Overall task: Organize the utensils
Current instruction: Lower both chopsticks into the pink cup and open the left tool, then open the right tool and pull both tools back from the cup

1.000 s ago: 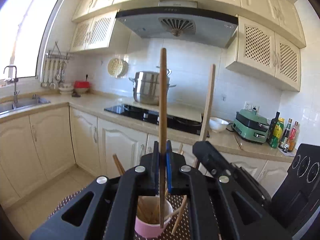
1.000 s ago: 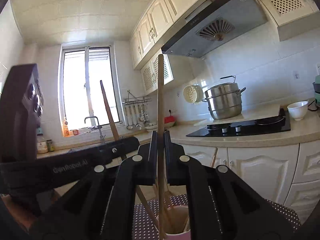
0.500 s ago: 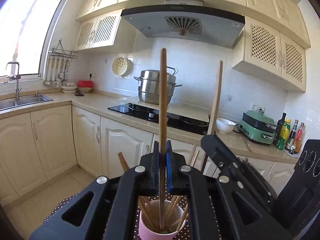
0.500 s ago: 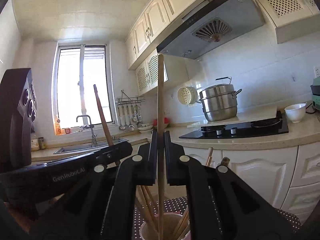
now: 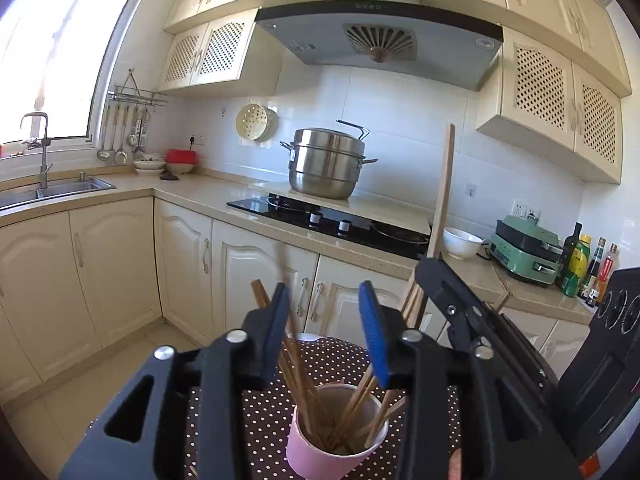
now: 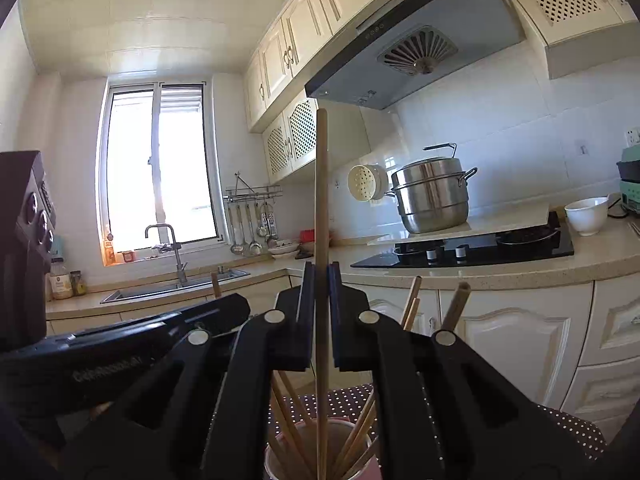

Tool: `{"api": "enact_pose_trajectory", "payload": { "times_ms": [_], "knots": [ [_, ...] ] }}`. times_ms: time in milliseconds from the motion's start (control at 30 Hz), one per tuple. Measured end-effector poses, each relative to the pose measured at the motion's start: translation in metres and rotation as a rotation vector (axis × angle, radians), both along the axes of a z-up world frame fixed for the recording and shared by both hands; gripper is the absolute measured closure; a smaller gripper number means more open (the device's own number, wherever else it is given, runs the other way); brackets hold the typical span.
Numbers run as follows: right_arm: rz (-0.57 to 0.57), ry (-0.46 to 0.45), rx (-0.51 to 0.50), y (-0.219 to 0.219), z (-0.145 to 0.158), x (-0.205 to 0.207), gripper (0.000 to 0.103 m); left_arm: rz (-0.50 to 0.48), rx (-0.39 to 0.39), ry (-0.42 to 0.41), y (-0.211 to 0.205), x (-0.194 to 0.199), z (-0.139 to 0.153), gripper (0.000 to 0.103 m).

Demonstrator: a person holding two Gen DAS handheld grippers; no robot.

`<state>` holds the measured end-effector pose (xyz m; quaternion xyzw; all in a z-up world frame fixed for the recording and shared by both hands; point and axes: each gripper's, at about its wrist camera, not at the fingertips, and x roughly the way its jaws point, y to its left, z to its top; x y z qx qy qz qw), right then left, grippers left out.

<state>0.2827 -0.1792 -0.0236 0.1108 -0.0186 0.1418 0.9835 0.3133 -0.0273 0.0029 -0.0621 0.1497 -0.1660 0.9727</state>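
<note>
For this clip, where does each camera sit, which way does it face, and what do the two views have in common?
Left wrist: sits on the left gripper, looks along its opening, empty fingers, over the pink cup of chopsticks, toward the stove; the right gripper shows at right.
Right wrist: sits on the right gripper, shut on an upright chopstick over the cup, facing window and sink; the left gripper shows at left.
Shared: cup, steel pot, range hood.

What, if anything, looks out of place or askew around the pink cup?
Nothing looks spilled or damaged. The pink cup stands upright on the dotted cloth, chopsticks fanned loosely inside. The right gripper holds one chopstick upright over it.
</note>
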Motion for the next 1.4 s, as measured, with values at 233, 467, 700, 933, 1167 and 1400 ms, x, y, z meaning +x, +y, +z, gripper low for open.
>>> {"api": "enact_pose_trajectory", "payload": {
  "times_ms": [233, 467, 700, 933, 1167, 1400],
  "knots": [
    [0.007, 0.006, -0.018, 0.003, -0.001, -0.002, 0.095, 0.070, 0.031, -0.050, 0.008, -0.012, 0.006, 0.040],
    [0.011, 0.019, -0.042, 0.008, -0.005, -0.005, 0.095, 0.163, 0.056, -0.051, 0.025, -0.019, 0.002, 0.035],
    [-0.002, 0.060, -0.075, 0.016, -0.012, -0.008, 0.095, 0.191, 0.054, -0.015, 0.039, -0.022, -0.004, 0.035],
    [-0.003, 0.096, -0.096, 0.024, -0.014, -0.016, 0.095, 0.219, 0.059, -0.016, 0.046, -0.032, -0.002, 0.035],
    [-0.039, 0.107, -0.091, 0.028, -0.007, -0.034, 0.047, 0.227, 0.059, -0.011, 0.054, -0.053, -0.003, 0.034],
    [-0.049, 0.076, -0.086, 0.028, 0.007, -0.062, 0.046, 0.244, 0.032, 0.005, 0.067, -0.082, -0.001, 0.034]
  ]
}}
